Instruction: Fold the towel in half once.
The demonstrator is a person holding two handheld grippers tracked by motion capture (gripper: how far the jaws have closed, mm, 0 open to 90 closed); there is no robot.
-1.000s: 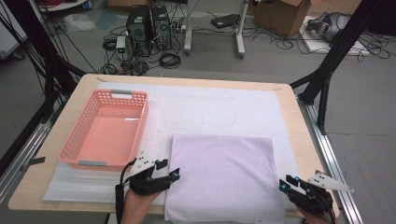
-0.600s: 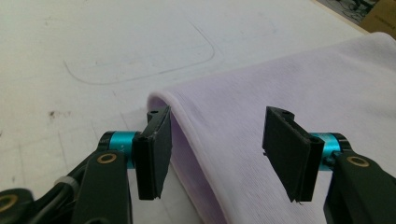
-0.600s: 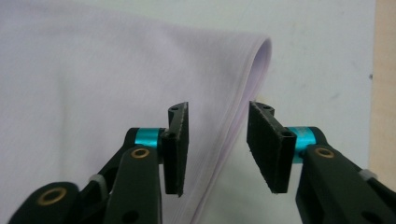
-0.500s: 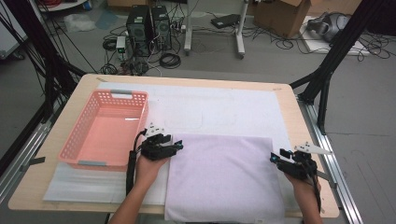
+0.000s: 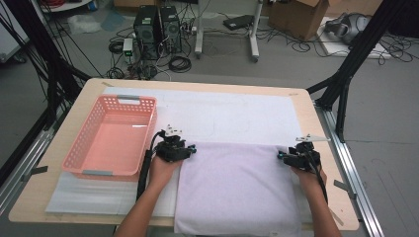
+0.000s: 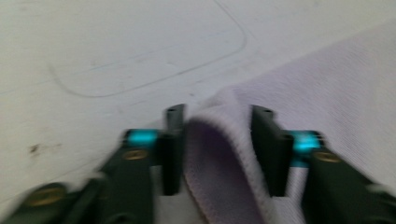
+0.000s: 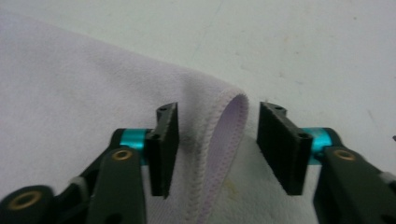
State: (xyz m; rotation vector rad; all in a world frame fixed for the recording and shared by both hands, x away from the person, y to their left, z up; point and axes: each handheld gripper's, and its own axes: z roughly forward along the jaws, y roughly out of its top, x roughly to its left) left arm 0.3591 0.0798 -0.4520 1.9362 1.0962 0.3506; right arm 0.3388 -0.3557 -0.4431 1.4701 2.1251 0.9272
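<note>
Lilac towel (image 5: 237,190) corners between claws

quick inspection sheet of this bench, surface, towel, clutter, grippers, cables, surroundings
surface: wooden table under a white mat
job's things: lilac towel spread flat, near edge hanging over the table front
clutter: empty pink basket at left
grippers: left gripper and right gripper at the towel's far corners, a raised fold between each pair of jaws; jaws have just been closing, pads not yet pressing
cables: a black one trails from each gripper
surroundings: computer towers, floor wiring, cardboard box
</note>
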